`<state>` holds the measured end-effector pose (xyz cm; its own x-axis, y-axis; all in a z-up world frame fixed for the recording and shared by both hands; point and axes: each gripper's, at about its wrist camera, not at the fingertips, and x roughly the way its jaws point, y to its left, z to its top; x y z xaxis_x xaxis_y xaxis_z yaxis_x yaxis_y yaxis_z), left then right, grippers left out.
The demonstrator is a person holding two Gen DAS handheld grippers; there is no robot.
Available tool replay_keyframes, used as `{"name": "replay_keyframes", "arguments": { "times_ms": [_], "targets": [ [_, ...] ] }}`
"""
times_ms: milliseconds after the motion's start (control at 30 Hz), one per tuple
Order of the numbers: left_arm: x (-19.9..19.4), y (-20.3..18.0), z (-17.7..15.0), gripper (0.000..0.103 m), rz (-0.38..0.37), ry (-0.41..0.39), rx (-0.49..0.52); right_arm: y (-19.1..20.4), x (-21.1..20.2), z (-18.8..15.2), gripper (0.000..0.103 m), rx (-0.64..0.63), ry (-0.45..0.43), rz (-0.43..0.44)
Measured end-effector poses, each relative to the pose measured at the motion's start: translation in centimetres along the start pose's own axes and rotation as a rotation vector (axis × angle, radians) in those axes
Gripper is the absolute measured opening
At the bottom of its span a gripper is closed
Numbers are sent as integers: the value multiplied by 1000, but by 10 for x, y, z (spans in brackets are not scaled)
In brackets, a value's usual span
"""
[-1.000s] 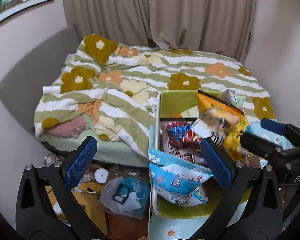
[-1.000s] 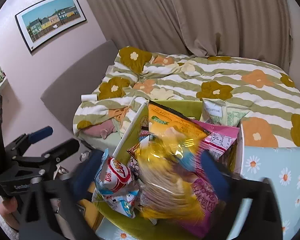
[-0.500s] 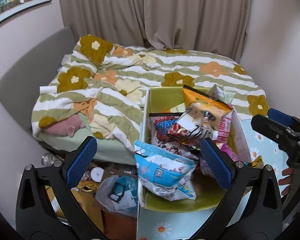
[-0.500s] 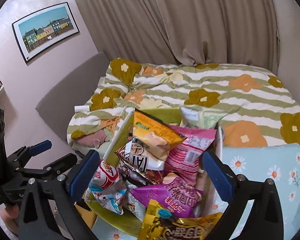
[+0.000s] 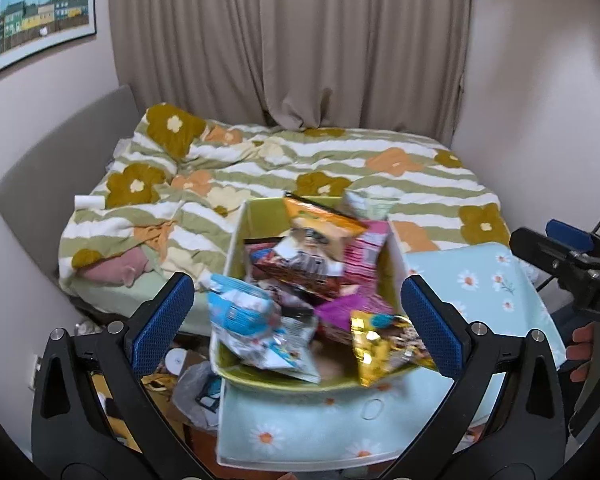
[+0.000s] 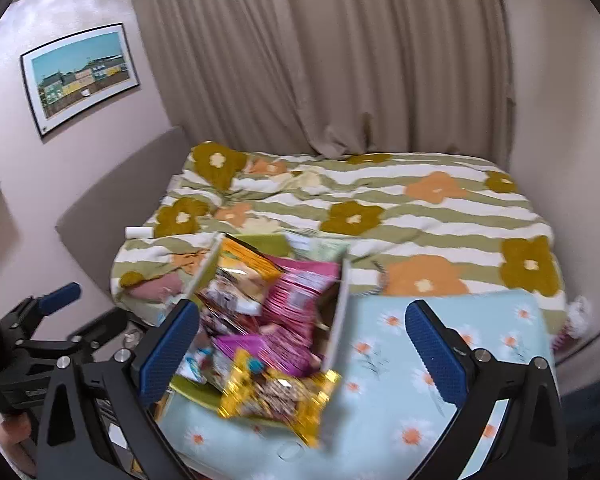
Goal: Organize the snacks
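Beige curtains (image 5: 292, 44) and pale pink walls back a bed (image 5: 284, 176) spread with a green-and-white striped duvet of big flowers; a framed picture (image 5: 44, 10) hangs on the wall over the grey headboard.

From the left wrist view, the left gripper (image 5: 296, 320) stands with its blue-padded fingers wide apart and nothing between them, hanging over the near end of an open storage box (image 5: 292, 432) with a daisy print and a green lining. Inside the box lies a heap of snack bags: a light blue bag (image 5: 256, 328) at the near left, a gold bag (image 5: 388, 348) drooping over the near rim, a purple one (image 5: 340, 312) behind it, then a pink bag (image 5: 364, 252) and an orange bag (image 5: 320, 220) toward the far end. This view alone shows the floor clutter to the left of the box, a grey plastic bag (image 5: 196, 388) among it, and the right gripper's body coming in at the right edge with fingers of a hand (image 5: 580, 344) under it.

The right wrist view has the right gripper (image 6: 304, 348) equally spread and empty, poised over the box's right wall and the daisy-print lid flap (image 6: 452, 328) beside it. Only here do the left gripper's side profile at the left edge and a small shelf on the left wall show. Both views are somewhat blurred around the snacks.
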<state>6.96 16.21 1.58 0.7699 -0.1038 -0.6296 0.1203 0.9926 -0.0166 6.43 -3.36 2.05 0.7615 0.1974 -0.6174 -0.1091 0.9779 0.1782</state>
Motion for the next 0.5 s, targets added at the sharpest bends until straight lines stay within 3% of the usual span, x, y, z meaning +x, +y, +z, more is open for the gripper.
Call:
{"name": "replay_keyframes", "arguments": {
  "times_ms": [500],
  "targets": [
    [-40,-55,-29,103,-6,-62,33,-38,-63,-49,103,-29,-14,-205]
  ]
}}
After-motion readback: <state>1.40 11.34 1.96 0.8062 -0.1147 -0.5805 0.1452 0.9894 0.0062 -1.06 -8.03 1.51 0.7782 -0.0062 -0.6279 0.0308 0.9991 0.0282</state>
